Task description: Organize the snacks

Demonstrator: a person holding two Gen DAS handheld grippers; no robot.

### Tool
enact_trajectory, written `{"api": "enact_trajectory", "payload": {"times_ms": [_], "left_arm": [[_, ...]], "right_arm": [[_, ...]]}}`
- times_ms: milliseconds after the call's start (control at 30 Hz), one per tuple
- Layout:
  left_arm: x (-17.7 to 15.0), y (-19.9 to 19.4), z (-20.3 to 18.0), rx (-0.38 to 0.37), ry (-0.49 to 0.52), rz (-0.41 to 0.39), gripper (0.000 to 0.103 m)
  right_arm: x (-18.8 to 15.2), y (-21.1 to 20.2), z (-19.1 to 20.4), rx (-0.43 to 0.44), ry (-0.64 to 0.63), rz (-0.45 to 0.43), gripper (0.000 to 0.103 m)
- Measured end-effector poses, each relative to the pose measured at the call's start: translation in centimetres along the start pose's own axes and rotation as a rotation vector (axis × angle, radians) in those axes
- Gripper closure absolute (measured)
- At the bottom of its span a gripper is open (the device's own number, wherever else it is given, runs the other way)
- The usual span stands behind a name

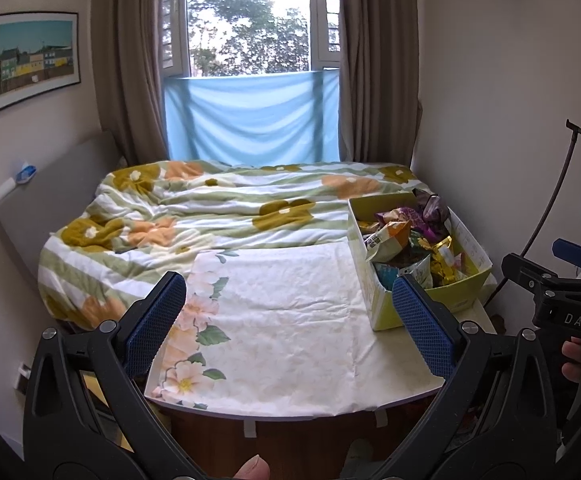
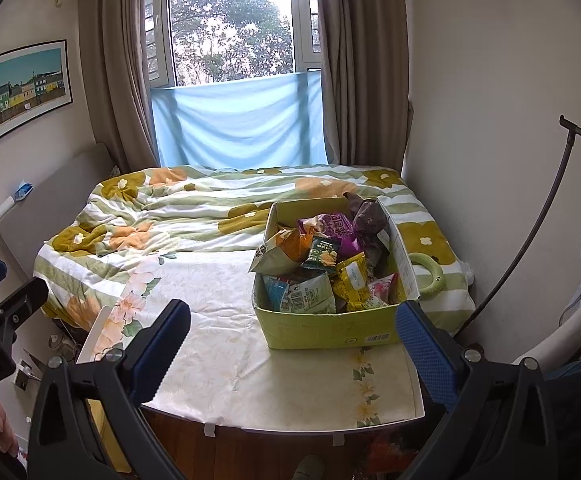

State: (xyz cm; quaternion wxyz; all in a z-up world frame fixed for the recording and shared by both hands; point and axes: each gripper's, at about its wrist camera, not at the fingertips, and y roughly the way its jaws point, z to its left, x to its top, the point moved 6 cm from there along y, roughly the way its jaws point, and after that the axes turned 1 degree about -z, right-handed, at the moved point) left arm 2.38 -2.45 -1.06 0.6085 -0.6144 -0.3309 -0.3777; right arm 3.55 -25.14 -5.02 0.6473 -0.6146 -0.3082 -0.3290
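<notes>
A yellow-green cardboard box (image 2: pixel 326 330) stands on the right part of a small table covered with a floral cloth (image 2: pixel 226 320). It is full of several snack packets (image 2: pixel 322 264), among them orange, purple, green and yellow ones. The box also shows in the left wrist view (image 1: pixel 382 312) with its snacks (image 1: pixel 406 240). My left gripper (image 1: pixel 290 320) is open and empty above the table's near edge, left of the box. My right gripper (image 2: pixel 294 344) is open and empty, its jaws wide just in front of the box. The right gripper's body shows at the right edge of the left wrist view.
A bed with a flowered green-striped quilt (image 2: pixel 178 216) lies behind the table. A green ring (image 2: pixel 426 276) lies on the bed right of the box. A window with curtains (image 2: pixel 230 80) is at the back. A grey headboard (image 2: pixel 46 204) stands left, walls on both sides.
</notes>
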Motion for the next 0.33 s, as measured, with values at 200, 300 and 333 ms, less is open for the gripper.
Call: {"api": "enact_trajectory", "payload": {"times_ms": [200,300,333], "left_arm": [[0.39,-0.90,0.28,0.033,0.009,-0.034,0.001],[0.51,-0.71,0.02,0.019,0.008,-0.034,0.001],[0.52,-0.51,-0.18,0.014,0.011,-0.029,0.001]], "right_arm": [[-0.03,-0.24,0.19,0.006,0.002,-0.008,0.001],[-0.05,-0.24,0.13,0.005,0.004,-0.004,0.001],[-0.11,-0.28,0.08,0.003,0.006,-0.003,0.001]]}}
